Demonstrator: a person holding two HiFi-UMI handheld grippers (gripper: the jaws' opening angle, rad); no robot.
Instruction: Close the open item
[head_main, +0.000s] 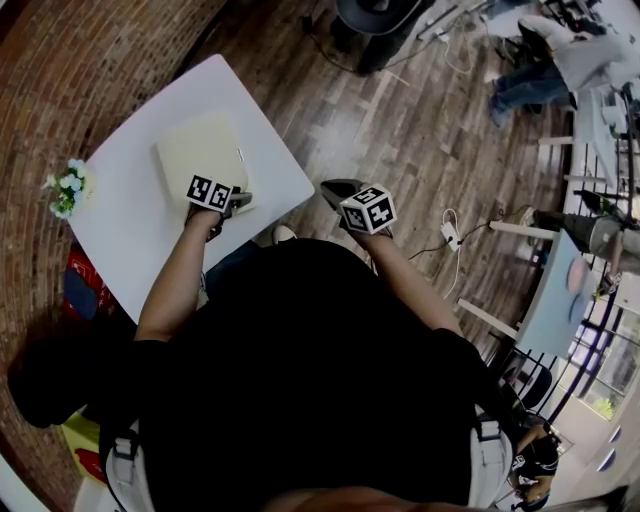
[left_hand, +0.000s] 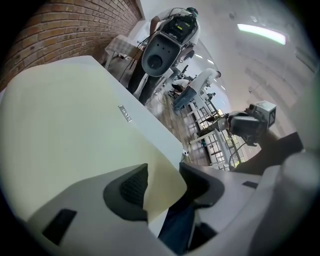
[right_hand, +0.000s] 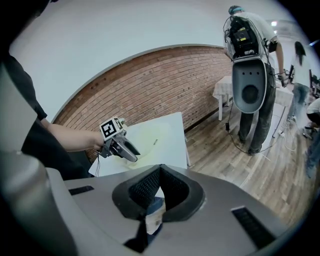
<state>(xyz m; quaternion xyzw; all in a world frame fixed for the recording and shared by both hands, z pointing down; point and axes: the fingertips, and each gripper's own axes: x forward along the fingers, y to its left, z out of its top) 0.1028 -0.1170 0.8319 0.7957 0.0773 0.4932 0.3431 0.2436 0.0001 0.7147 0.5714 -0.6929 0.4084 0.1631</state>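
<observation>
Black shirt (head_main: 300, 370); grey left claw (left_hand: 164, 176) and right claw (right_hand: 160, 173) have black ribbed pads (left_hand: 132, 187).

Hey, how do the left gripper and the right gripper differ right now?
The left gripper's jaws stand apart, with a corner of the cream flat item between them; the right gripper's jaws are together with nothing in them. The left gripper is at the white table, over that item; the right gripper hangs off the table, above the wood floor. Both angle downward.

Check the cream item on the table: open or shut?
Shut: the cream item lies as one flat slab on the table, no lid raised.
</observation>
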